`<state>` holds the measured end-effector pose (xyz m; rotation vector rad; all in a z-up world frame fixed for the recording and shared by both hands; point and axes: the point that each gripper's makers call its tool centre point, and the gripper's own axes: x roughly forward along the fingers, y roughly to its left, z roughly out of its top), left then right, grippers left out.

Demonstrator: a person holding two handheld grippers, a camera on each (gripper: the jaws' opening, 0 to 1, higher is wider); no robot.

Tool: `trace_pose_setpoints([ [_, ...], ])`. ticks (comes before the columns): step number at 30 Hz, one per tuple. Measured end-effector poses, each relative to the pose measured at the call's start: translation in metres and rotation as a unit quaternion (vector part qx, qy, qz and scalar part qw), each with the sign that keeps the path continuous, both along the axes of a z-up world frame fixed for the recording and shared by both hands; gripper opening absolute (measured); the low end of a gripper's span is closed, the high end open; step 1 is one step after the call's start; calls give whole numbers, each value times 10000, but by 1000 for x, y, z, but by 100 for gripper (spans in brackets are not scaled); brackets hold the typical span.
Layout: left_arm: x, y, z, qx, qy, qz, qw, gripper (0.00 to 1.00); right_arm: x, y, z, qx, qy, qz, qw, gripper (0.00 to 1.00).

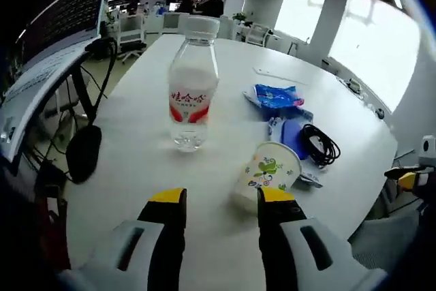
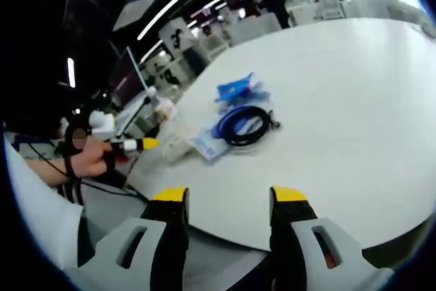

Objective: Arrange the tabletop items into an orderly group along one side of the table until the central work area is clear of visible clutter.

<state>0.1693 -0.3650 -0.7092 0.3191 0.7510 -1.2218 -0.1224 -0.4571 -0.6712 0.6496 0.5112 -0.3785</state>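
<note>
A clear water bottle (image 1: 193,86) with a white cap and red label stands upright on the white table (image 1: 150,168). A paper cup (image 1: 267,173) with green print lies on its side just ahead of my left gripper (image 1: 221,196), which is open with nothing between its jaws. Beyond the cup lie a blue packet (image 1: 276,95), a blue pouch (image 1: 291,134) and a coiled black cable (image 1: 320,146). My right gripper (image 2: 228,194) is open near the table edge, facing the black cable (image 2: 243,125), blue packet (image 2: 235,88) and a small wrapper (image 2: 208,145).
A black mouse-like object (image 1: 84,152) lies at the table's left edge beside a laptop (image 1: 41,73). In the right gripper view, a hand holds the other gripper (image 2: 126,144) at left, off the table. Office desks and chairs stand in the background.
</note>
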Motion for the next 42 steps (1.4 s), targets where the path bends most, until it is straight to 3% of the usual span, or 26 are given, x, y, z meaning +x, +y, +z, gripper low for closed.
trace_pose_setpoints([
  [3,-12,-3,-1,103,-167,-356,9992,43,5,3,0,8,-1,81,10000,46],
  [8,-18,-16,5,89,-321,-601,9976,44,7,5,-1,18,-7,144,9999,46],
  [13,-23,-30,6,24,-253,-887,9957,46,5,5,-2,33,-3,118,9999,46],
  [19,-24,-36,0,195,-366,-1215,9917,47,-1,3,-4,77,13,37,10000,46],
  [22,-29,-39,-4,326,-325,-1398,9891,52,-1,3,-5,82,14,31,10000,46],
  [35,-41,-52,-26,608,-367,-1720,9825,52,5,2,-3,67,126,243,9996,46],
  [40,-44,-53,-31,629,-247,-1666,9837,48,10,5,-3,44,141,348,9993,46],
  [42,-42,-52,-34,705,-291,-1635,9836,42,11,6,-3,56,150,357,9992,46],
])
